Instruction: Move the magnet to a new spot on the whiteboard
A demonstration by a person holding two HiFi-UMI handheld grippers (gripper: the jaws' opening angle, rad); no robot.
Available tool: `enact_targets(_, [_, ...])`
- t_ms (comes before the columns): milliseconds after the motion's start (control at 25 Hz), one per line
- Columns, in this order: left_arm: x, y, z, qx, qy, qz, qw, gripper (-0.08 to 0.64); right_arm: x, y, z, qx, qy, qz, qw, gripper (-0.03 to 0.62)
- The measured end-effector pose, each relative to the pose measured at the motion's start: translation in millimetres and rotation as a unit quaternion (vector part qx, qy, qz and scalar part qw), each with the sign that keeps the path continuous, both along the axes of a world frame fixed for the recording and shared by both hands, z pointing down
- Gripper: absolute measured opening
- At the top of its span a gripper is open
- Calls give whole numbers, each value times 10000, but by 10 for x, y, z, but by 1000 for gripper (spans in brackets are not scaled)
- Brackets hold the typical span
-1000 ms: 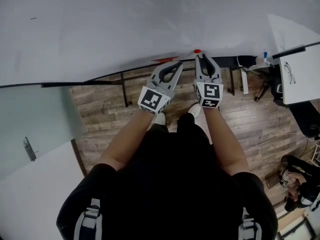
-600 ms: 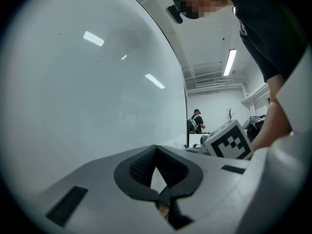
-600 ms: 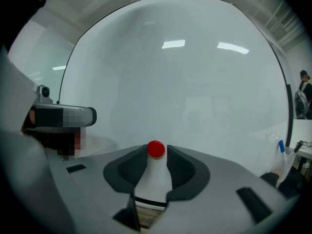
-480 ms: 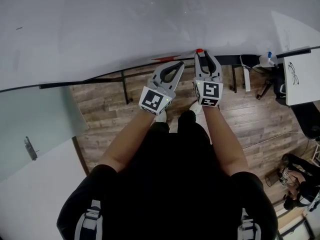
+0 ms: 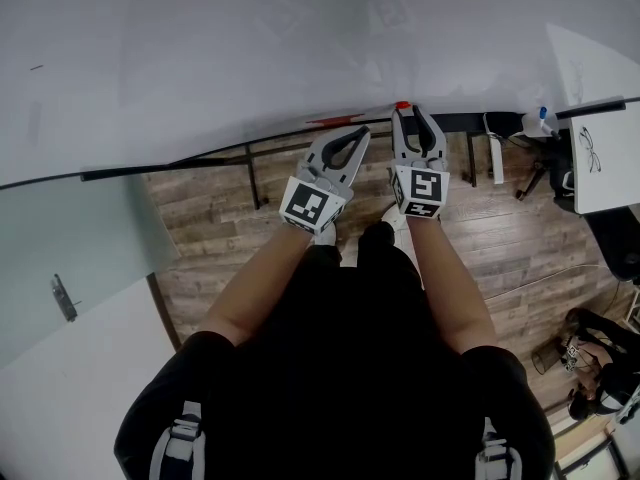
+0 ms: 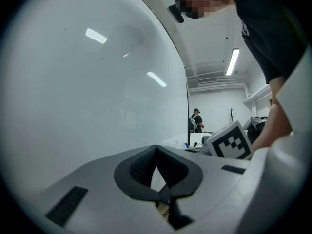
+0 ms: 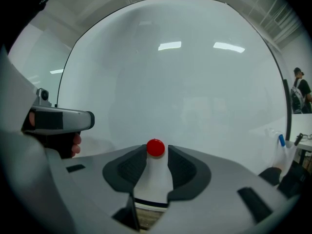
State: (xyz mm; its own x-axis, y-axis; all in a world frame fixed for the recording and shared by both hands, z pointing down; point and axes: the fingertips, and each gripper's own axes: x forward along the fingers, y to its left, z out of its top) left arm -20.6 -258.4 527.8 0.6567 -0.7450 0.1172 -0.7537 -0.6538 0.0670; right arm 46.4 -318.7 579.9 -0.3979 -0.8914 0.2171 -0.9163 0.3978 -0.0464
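Change: Over the last second the right gripper (image 5: 409, 115) has been spreading its jaws around the magnet, while both hands have hardly shifted.
Right gripper: Its jaws stand apart, with a thin gap on either side of the magnet. The pads do not press on it, so this gripper holds nothing.
Magnet: A small red disc (image 7: 155, 147) sits between the right gripper's fingertips (image 7: 140, 154). It clings flat to the board directly ahead of them.
Whiteboard: A broad, bare white surface (image 7: 170, 82) fills the space in front of both grippers. The magnet sits near its lower edge, at the very tip of the right gripper.
Left gripper: Its jaw tips are closed together on nothing (image 6: 156, 150). It waits just to the left of the right gripper, aimed at blank board and apart from the magnet.
Why held so: The magnet seems to stay up by its own pull. The widening jaws therefore read as a release at a chosen spot, though I judge that only from the gap. The left gripper looks idle and out of the way.
Next move: The right gripper would best draw straight back, so that neither pad drags the disc sideways.
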Motion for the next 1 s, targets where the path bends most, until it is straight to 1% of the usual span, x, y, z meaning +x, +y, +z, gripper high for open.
enact_targets(280, [-9,-12,-30,5,-3,-14,10000,3,-29,31,-20,25,-15,-78,10000,137])
enact_targets(480, [-31,1,-22,17,-73,-15,10000,3,-46,10,-7,13,-35,-81,10000,143])
enact_targets(680, [-41,8,-32,17,-80,-62,9999,3,-35,-44,0,36,21,-30,10000,125])
enact_targets(800, [-62,35,-15,19,-164,-60,9998,3,-31,-50,8,21,64,-7,10000,120])
enact_targets(1000, [-118,69,-48,41,-195,-99,9998,3,-38,-32,-40,49,42,-65,10000,115])
